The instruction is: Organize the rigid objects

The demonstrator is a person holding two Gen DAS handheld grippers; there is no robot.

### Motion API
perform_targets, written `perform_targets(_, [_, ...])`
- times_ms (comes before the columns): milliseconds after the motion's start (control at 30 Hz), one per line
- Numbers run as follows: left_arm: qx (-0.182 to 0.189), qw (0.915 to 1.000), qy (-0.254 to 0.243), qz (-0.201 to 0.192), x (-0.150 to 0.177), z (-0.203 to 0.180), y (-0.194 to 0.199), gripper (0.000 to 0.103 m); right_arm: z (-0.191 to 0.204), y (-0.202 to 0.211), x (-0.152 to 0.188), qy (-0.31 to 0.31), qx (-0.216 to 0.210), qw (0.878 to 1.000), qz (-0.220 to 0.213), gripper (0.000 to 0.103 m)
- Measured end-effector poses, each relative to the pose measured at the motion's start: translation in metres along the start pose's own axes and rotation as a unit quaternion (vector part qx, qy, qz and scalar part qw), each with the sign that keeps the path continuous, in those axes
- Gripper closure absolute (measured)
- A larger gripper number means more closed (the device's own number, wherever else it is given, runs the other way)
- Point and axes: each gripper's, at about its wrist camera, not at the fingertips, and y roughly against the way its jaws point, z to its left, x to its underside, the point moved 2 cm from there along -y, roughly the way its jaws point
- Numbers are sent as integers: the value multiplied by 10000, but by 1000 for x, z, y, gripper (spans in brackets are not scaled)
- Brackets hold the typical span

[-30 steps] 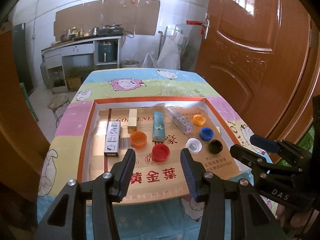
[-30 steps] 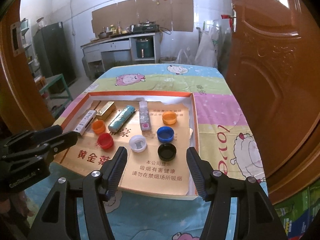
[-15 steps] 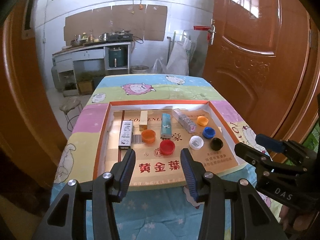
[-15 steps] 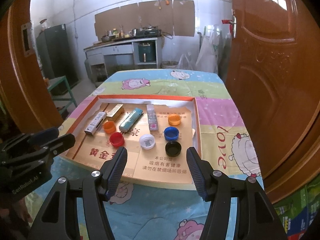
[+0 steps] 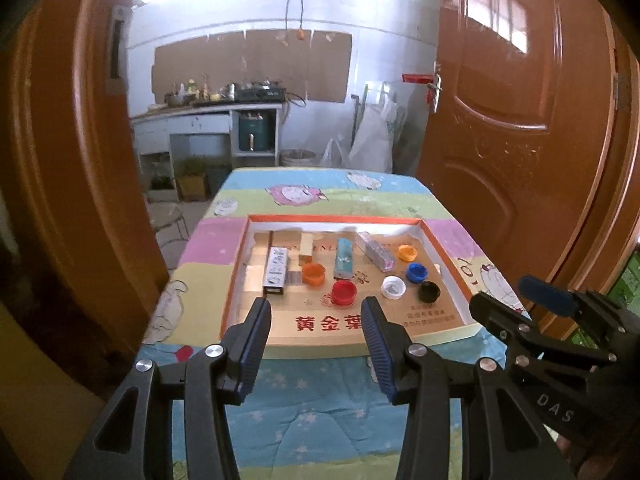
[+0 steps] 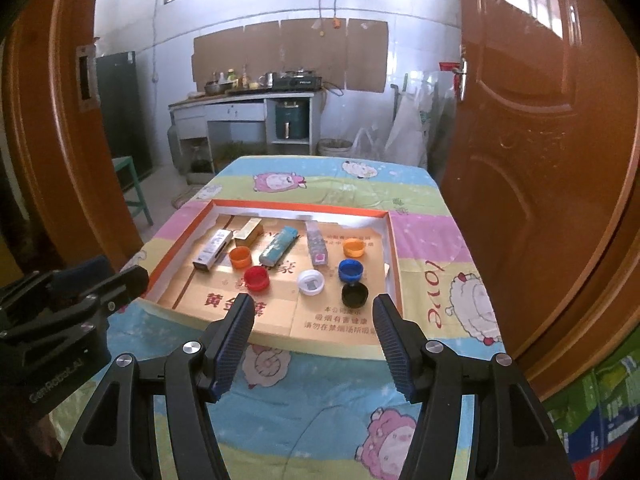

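A shallow cardboard tray (image 5: pixel 450 254) (image 6: pixel 394 264) with an orange rim lies on the table. Inside it are several small boxes in a back row, among them a white box (image 5: pixel 277 266) (image 6: pixel 212 249) and a teal box (image 5: pixel 344 258) (image 6: pixel 278 246). In front of them sit several bottle caps: orange (image 5: pixel 313 273), red (image 5: pixel 344 292) (image 6: pixel 256 277), white (image 5: pixel 393 287) (image 6: pixel 311 281), blue (image 5: pixel 416 272) (image 6: pixel 351 269), black (image 5: pixel 429 290) (image 6: pixel 355 294). My left gripper (image 5: pixel 316 308) and right gripper (image 6: pixel 312 306) hang open and empty, short of the tray's near edge.
The table wears a pastel cartoon-sheep cloth (image 5: pixel 312 396) (image 6: pixel 440 276). Brown doors (image 5: pixel 520 120) (image 6: pixel 540 140) stand close on both sides. A kitchen counter (image 6: pixel 248 108) with a stove is at the far wall, a green stool (image 6: pixel 134 188) at left.
Both grippers have pulled back and risen away from the tray, which now looks smaller and farther. Jaws stay at the same width. Nothing in the tray has moved.
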Motion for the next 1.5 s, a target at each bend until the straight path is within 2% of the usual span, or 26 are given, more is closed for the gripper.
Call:
perform_targets(100, [-118, 9997, -4, -190, 1, 1, 15, 56, 4, 10, 2, -33, 56, 10000, -53, 40])
perform_targets(200, [-87, 9996, 30, -278, 3, 2, 27, 56, 7, 22, 6, -73, 101, 9999, -106, 40])
perform_targets(600, [-26, 9990, 135, -415, 16, 1, 61, 56, 16, 66, 16, -90, 287, 9988, -375, 40])
perform_targets(833, [-156, 9986, 141, -475, 27, 1, 77, 56, 19, 88, 23, -115, 288, 9981, -539, 40])
perform_targets(1200, [-131, 9982, 38, -591, 39, -5, 102, 56, 29, 116, 35, -59, 232, 9969, -754, 40])
perform_targets(1500, [-136, 9979, -46, -630, 44, -7, 107, 56, 29, 120, 39, -57, 219, 9967, -784, 40])
